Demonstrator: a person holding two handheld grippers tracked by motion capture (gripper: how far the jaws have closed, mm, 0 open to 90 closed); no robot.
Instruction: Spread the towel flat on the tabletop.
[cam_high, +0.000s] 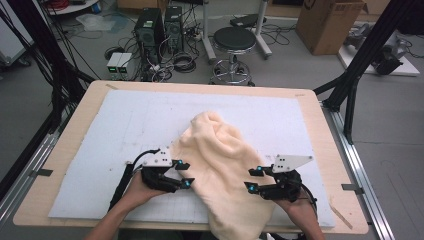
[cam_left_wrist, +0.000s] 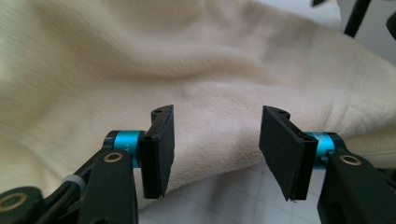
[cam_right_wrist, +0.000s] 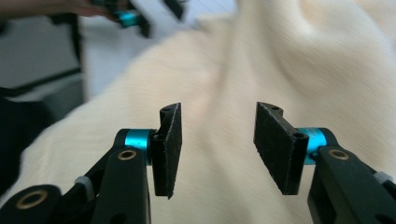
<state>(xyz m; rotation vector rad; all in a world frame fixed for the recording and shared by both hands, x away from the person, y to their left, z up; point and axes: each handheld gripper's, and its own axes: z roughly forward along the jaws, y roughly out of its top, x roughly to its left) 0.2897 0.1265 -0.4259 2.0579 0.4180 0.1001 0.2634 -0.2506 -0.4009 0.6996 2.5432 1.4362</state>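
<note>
Open left hand-held gripper and right hand-held gripper, cream cloth between

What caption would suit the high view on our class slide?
Two hand-held grippers, left and right, jaws open, flank a rumpled cream fleece cloth on a white-matted table.
</note>
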